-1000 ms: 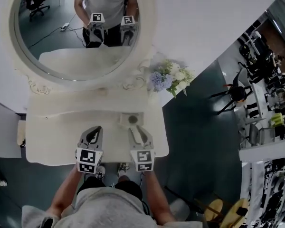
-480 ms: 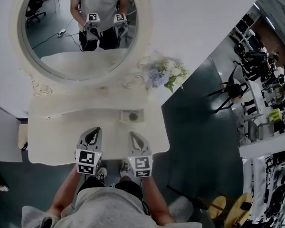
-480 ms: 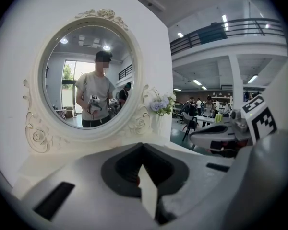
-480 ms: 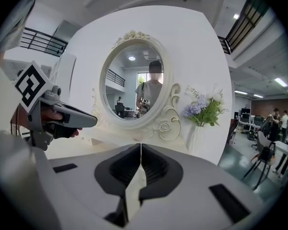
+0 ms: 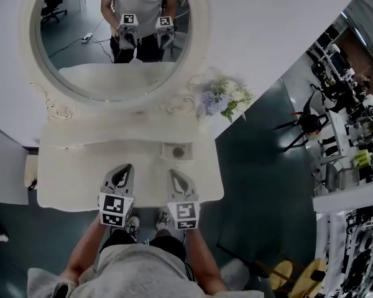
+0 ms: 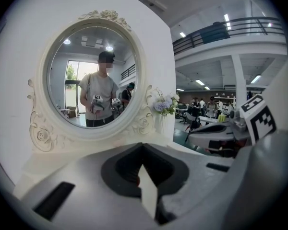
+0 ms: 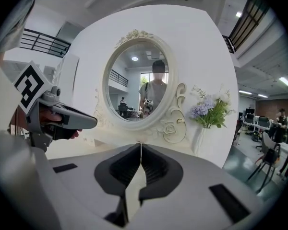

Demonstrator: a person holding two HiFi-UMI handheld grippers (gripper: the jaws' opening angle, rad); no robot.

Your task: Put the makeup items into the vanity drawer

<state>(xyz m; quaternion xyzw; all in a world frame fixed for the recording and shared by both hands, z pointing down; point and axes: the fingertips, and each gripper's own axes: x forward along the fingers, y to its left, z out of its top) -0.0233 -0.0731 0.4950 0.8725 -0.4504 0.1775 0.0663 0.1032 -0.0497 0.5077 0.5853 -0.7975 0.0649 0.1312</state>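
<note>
Right claw [image 7: 140, 144] is pinched tight, its tips meeting in one thin seam with nothing between them. Left claw [image 6: 143, 145] is the same story: closed up, empty. Both hover side by side over the front edge of the cream desk [image 5: 74, 172], pointing in toward the mirror, left one just beside the right. Ahead of the right claw, apart from it, a small square container [image 5: 176, 151] with a dark round centre sits on the desk top toward the back; neither claw touches it. Behind that rises the big oval mirror [image 5: 112, 42] in its carved white frame, reflecting the person [image 5: 140, 2] with both claws raised. Off to the mirror's right stands a bouquet of blue and white flowers [image 5: 225, 99], at the desk's back right corner.
</note>
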